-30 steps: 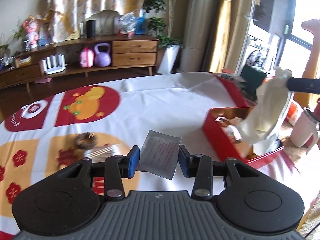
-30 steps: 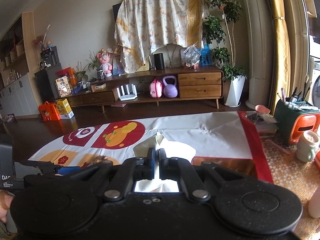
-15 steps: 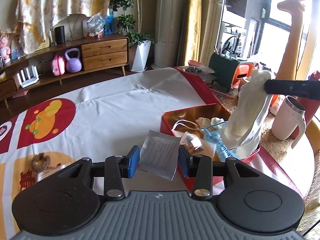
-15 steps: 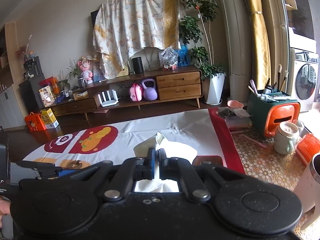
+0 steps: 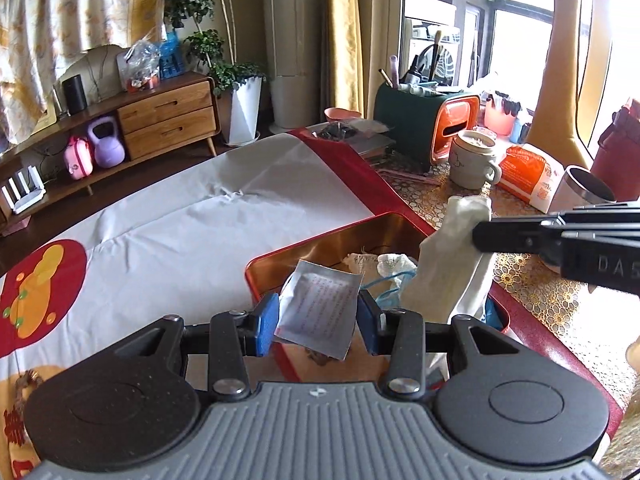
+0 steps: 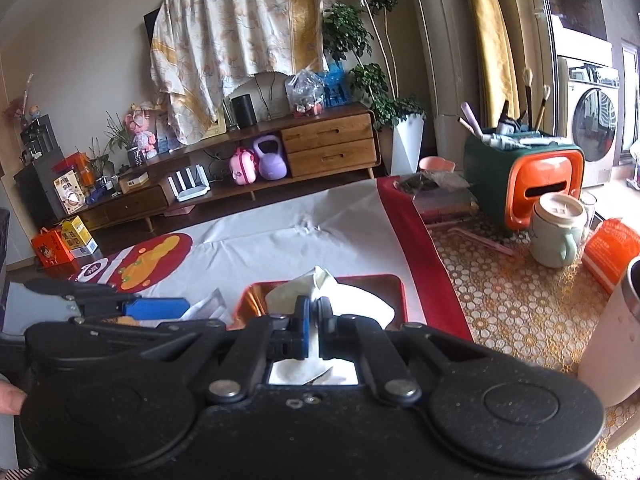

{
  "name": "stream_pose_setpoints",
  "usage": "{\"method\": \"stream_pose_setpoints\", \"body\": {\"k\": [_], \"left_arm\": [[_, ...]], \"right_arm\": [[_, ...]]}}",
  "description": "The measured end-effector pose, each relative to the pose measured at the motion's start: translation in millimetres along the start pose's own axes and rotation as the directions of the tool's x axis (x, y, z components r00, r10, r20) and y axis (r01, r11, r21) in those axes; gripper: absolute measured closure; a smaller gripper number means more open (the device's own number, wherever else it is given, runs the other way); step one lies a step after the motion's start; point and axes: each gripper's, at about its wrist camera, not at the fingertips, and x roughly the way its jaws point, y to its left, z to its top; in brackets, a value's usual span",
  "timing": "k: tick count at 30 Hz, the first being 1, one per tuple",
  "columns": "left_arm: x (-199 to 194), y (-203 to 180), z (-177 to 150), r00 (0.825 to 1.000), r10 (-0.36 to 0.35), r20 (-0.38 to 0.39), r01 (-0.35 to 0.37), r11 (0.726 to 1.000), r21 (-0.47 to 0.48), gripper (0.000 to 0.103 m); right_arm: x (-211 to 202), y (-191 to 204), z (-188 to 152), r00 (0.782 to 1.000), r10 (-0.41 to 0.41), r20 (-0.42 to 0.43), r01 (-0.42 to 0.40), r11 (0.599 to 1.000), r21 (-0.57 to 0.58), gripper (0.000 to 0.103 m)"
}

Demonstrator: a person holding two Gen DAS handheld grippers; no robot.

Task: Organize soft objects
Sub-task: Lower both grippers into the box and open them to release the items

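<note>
A small silvery sachet [image 5: 318, 314] with red print is clamped between the blue pads of the left gripper [image 5: 318, 318], nearest in the left wrist view, and is held just above the near left corner of an open red tin [image 5: 272, 264] with a coppery inside. To the right, a pale cream cloth [image 5: 448, 276] is seen pinched near its top by the right gripper [image 5: 480, 234], whose black fingers enter from the right edge; the cloth hangs down over the right part of the tin. In the right wrist view the right gripper [image 6: 314, 316] is shown with its jaws drawn together on the same cloth [image 6: 348, 300], with the red tin [image 6: 384, 280] directly beyond and below it, and the left gripper's blue pad [image 6: 156, 307] is seen to the left. Inside the tin, a bit of lace [image 5: 384, 262] and a light blue strap [image 5: 390, 294] are visible behind the sachet. The tin rests on a white and red tablecloth [image 5: 224, 228] printed with an orange figure. Farther right, a lidded mug [image 5: 472, 156], an orange packet [image 5: 528, 172] and a green and orange holder [image 5: 424, 120] of brushes are set on a lace-patterned mat. At the far left, a wooden sideboard [image 5: 168, 120] with a purple kettlebell [image 5: 106, 148] is seen against the wall.
</note>
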Motion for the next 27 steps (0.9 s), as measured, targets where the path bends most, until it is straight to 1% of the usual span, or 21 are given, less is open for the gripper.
{"method": "stream_pose_setpoints", "body": {"k": [8,12,16,19,23,25,27], "left_arm": [[43.5,-13.0,7.8,0.999,0.006,-0.047,-0.005,1.000,0.012,0.062],[61.5,-17.8,8.0,0.998,0.007,-0.070,-0.005,1.000,0.015,0.062],[78.0,-18.0,8.1,0.995,-0.009,-0.102,0.007,1.000,-0.019,0.062],[86.9,-18.1,7.0,0.993,-0.005,-0.116,0.002,1.000,-0.023,0.062],[96.0,-15.9,6.4,0.991,-0.004,-0.133,0.000,0.999,-0.034,0.061],[98.8,-14.4,6.6,0.991,-0.008,-0.137,0.002,0.999,-0.043,0.061],[100.1,-14.1,7.5,0.991,-0.009,-0.137,0.002,0.999,-0.052,0.061]], "right_arm": [[17.0,-10.9,-18.4,0.998,0.010,-0.055,-0.010,1.000,-0.013,0.100],[24.9,-16.3,-27.3,0.996,0.012,-0.084,-0.012,1.000,-0.001,0.100],[31.6,-20.9,-33.6,0.995,0.020,-0.101,-0.018,1.000,0.021,0.100],[35.9,-21.7,-37.9,0.993,0.021,-0.113,-0.018,0.999,0.028,0.099],[40.2,-23.0,-40.5,0.992,0.016,-0.123,-0.012,0.999,0.036,0.094],[40.9,-24.0,-40.8,0.992,0.003,-0.125,0.003,0.999,0.050,0.090],[40.9,-24.8,-39.9,0.992,-0.004,-0.126,0.012,0.998,0.062,0.088]]}}
